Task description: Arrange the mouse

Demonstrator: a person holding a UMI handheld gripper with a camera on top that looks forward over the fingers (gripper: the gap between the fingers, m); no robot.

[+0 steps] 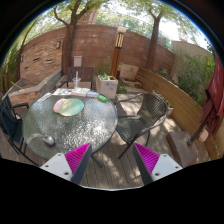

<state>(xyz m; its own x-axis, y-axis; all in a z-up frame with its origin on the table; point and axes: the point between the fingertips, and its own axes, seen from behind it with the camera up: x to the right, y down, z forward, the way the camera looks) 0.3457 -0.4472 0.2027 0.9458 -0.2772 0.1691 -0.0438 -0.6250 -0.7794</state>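
Observation:
A small grey mouse (48, 140) lies near the front left edge of a round glass table (90, 125). A round shiny mouse pad (68, 105) lies further in on the table, beyond the mouse. My gripper (112, 160) is open and empty, held high above the wooden deck and well back from the table. Its pink pads (76, 158) stand wide apart, with only deck boards between them. The mouse is ahead and to the left of the left finger.
A green box (104, 86) and a white object (78, 90) sit on the table's far side. Metal chairs stand at the right (145, 110) and left (10, 118). A brick wall (95, 45) and a wooden bench (185, 105) border the deck.

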